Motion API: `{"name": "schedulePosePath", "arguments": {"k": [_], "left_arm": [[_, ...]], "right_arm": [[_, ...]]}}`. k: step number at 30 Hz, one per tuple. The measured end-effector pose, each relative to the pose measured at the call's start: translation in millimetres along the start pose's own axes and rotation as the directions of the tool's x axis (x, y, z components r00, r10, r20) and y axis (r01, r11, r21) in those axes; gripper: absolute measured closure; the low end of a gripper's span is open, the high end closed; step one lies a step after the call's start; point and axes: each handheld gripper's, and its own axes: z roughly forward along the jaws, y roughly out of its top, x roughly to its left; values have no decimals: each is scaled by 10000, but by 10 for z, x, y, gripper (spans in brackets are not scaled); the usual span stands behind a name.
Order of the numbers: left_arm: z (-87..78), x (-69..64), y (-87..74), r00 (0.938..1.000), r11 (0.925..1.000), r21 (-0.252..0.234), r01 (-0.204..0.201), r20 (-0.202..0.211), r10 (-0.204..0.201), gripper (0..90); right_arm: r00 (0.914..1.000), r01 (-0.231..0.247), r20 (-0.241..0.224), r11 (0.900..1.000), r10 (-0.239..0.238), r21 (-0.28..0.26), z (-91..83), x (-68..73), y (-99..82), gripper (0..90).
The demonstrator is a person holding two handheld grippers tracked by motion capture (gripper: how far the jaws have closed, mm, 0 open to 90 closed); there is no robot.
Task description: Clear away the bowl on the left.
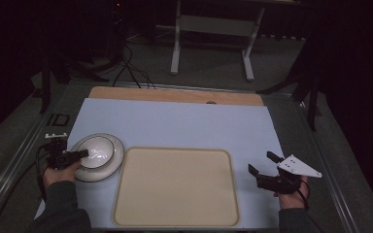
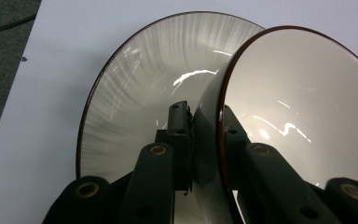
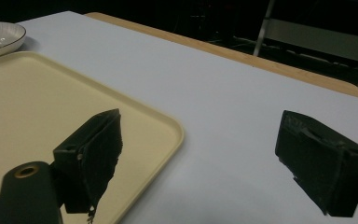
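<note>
A white bowl (image 1: 97, 150) with a dark rim sits on a white ribbed plate (image 1: 119, 156) at the left of the pale mat. My left gripper (image 1: 77, 155) is shut on the bowl's near wall. In the left gripper view the bowl (image 2: 303, 93) has one jaw inside its wall and one outside, with the plate (image 2: 130, 84) beneath; the gripper (image 2: 200, 123) pinches just below the rim. A beige tray (image 1: 175, 187) lies bare at the middle front. My right gripper (image 1: 263, 167) hovers open right of the tray, and in its own view the gripper (image 3: 198, 149) holds nothing.
The pale mat (image 1: 175, 121) covers a wooden tabletop (image 1: 175, 95). The tray's corner (image 3: 168, 126) sits just left of my right jaws, with the plate (image 3: 9, 35) far off. Cables and a white desk frame (image 1: 213, 29) stand on the floor beyond.
</note>
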Motion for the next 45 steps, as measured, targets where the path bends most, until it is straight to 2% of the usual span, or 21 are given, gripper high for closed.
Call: {"name": "schedulePosePath", "arguments": {"k": [7,14,18,24,28,35,38,42,45], "left_arm": [[-7,19,-3,10000,10000,33,35,61,-35,814],[-21,31,-8,9987,10000,0,76,506,-76,819],[-26,42,-11,9981,9999,-39,134,600,-131,821],[-19,18,-15,9975,10000,-58,-45,710,49,820],[-27,7,-12,9970,9999,-135,-21,770,31,820],[-97,22,-14,9946,9982,-580,158,1030,-98,819],[-172,14,-16,9915,9956,-933,-10,1298,131,817],[-232,7,-17,9880,9914,-1300,153,1544,50,816],[-254,-25,-15,9864,9890,-1481,46,1634,199,816]], "right_arm": [[9999,-137,90,9999,138,-80,-25,-39,-2,143],[9996,-223,144,9997,225,-139,-43,-59,-3,144],[9996,-226,157,9996,228,-181,-51,-68,-3,144],[9993,-302,200,9993,306,-223,-66,-91,-7,143],[9991,-340,225,9991,346,-240,-74,-100,-8,143],[9989,-362,280,9990,370,-265,-85,-110,-11,143],[9988,-386,278,9988,394,-305,-94,-109,-10,144],[9987,-408,288,9986,418,-351,-102,-113,-11,143],[9988,-387,274,9986,397,-348,-101,-110,-11,143]]}}
